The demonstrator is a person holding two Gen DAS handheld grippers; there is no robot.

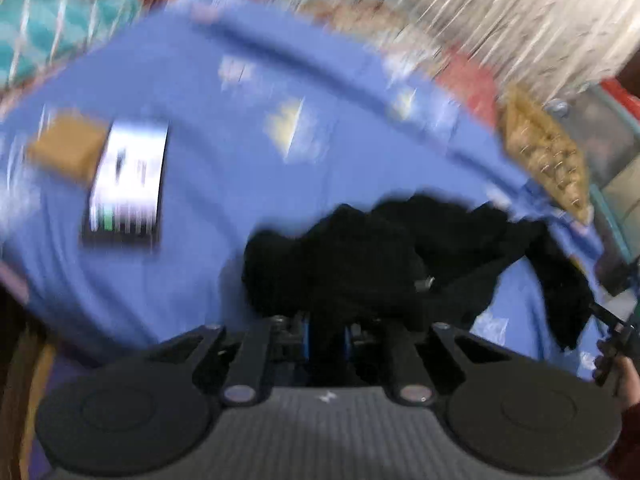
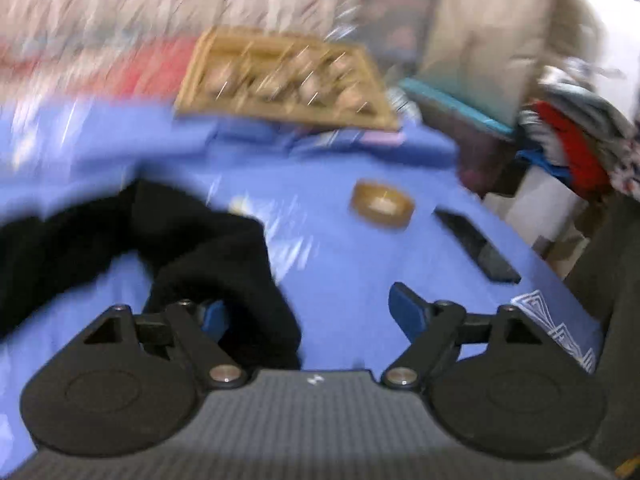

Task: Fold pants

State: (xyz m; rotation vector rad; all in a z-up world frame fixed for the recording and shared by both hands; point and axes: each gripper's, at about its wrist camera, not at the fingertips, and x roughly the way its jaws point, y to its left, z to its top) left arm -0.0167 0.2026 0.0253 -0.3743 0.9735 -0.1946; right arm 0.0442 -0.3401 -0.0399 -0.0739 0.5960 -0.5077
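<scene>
The black pants [image 1: 360, 256] lie bunched on a blue sheet [image 1: 224, 184], just ahead of my left gripper [image 1: 328, 336]. Its blue pads stand close together with a fold of the black cloth pinched between them, so it is shut on the pants. From there the cloth trails off to the right. In the right wrist view the pants [image 2: 192, 236] run in from the left, and one fold drapes by the left fingertip [image 2: 216, 316]. My right gripper [image 2: 312, 314] is open, its pads wide apart and not pressing the cloth. Both views are blurred.
A lit phone [image 1: 128, 184] and a brown box [image 1: 68, 148] lie on the sheet to the left. A wooden tray [image 2: 288, 80], a tape roll [image 2: 382, 206] and a dark phone [image 2: 476, 248] sit ahead of the right gripper. Boxes and piled clothes [image 2: 568, 144] stand past the right edge.
</scene>
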